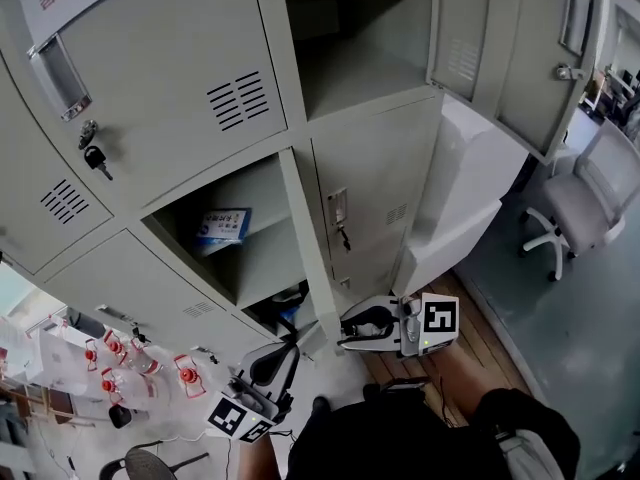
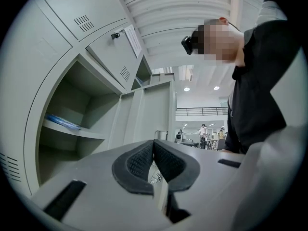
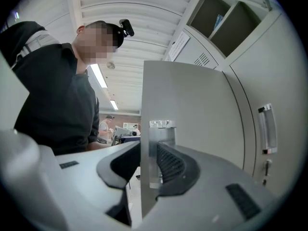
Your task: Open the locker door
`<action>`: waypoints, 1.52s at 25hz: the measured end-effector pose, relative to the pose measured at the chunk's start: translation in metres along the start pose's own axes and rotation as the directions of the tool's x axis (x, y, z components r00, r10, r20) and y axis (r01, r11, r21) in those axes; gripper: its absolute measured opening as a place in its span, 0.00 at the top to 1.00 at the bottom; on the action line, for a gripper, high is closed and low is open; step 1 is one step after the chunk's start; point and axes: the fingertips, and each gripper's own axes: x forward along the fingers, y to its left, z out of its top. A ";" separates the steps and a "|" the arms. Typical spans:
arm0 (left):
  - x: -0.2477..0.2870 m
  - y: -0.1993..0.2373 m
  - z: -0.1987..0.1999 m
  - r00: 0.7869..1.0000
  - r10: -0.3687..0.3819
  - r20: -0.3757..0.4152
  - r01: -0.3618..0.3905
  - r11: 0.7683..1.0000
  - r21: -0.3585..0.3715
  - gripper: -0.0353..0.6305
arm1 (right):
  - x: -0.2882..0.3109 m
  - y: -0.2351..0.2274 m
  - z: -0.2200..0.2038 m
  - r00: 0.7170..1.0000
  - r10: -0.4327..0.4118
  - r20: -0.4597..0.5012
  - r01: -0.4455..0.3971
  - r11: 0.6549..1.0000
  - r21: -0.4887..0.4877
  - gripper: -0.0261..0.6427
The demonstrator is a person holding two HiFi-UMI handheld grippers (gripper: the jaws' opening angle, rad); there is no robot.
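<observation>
Grey metal lockers [image 1: 200, 88] fill the head view, seen from above. My right gripper [image 1: 343, 333] is low at the foot of the middle column. In the right gripper view the edge of a grey locker door [image 3: 187, 109] runs between my right gripper's [image 3: 149, 153] jaws. The right pad lies against the door's metal handle plate [image 3: 158, 129], and the other pad is hidden behind the door. My left gripper [image 1: 290, 348] hangs just to the left, apart from the lockers. Its [image 2: 153, 150] pads meet with nothing between them.
An open compartment holds a blue packet [image 1: 222, 226] on its shelf. Another door [image 1: 520, 48] stands open at the upper right, above a pale open panel [image 1: 455, 218]. Keys [image 1: 95, 156] hang from a closed door. An office chair [image 1: 590, 203] stands at the right, red-and-white items [image 1: 120, 358] at the lower left.
</observation>
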 end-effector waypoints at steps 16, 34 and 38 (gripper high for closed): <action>0.036 -0.034 -0.004 0.998 0.057 -0.009 -0.056 0.998 0.042 0.92 | -0.055 -0.009 0.008 0.986 0.159 0.043 -0.160 0.987 0.017 0.79; 0.053 -0.046 -0.007 0.997 0.070 -0.020 -0.068 0.996 0.061 0.92 | -0.092 -0.024 0.011 0.962 0.265 0.073 -0.268 0.963 0.032 0.78; 0.059 -0.049 -0.006 0.998 0.055 -0.021 -0.053 0.996 0.067 0.92 | -0.097 -0.026 0.012 0.956 0.284 0.078 -0.288 0.957 0.039 0.78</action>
